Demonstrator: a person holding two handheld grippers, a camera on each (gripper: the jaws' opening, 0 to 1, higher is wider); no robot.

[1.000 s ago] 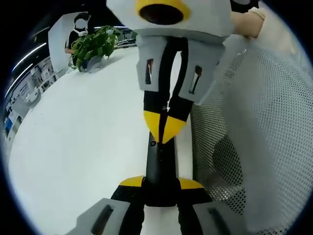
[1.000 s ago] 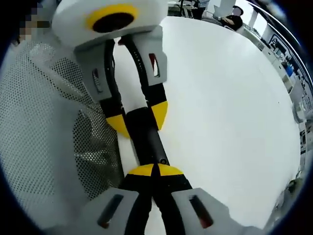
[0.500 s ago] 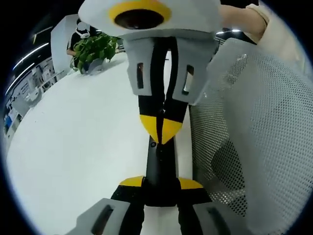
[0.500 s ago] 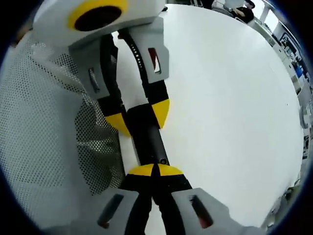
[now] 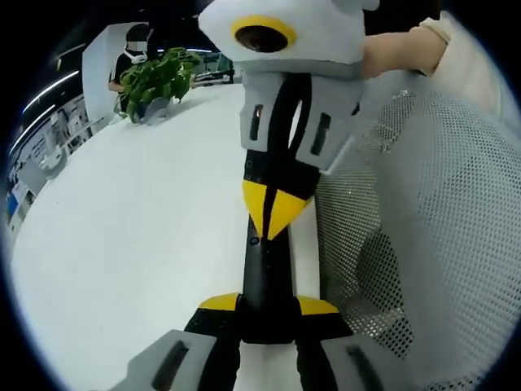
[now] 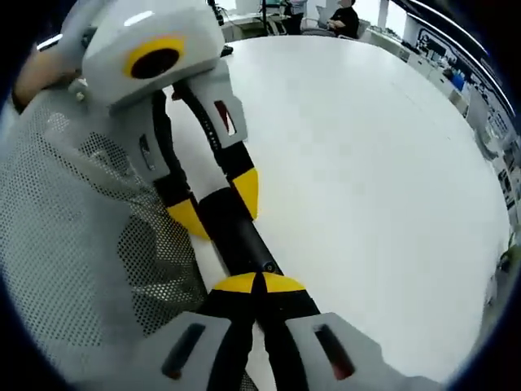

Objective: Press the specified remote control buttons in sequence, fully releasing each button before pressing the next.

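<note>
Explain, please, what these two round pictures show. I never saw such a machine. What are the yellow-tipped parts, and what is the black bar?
There is no robot here. A person holds a two-jaw gripper in each hand, and a camera rides on each. One picture looks along the left gripper, whose jaws clamp a black remote. The other looks along the right gripper; its jaws are shut, with the yellow tips at the remote's end. Underneath is a white table with a plant far off. The white mesh is some fabric.
</note>
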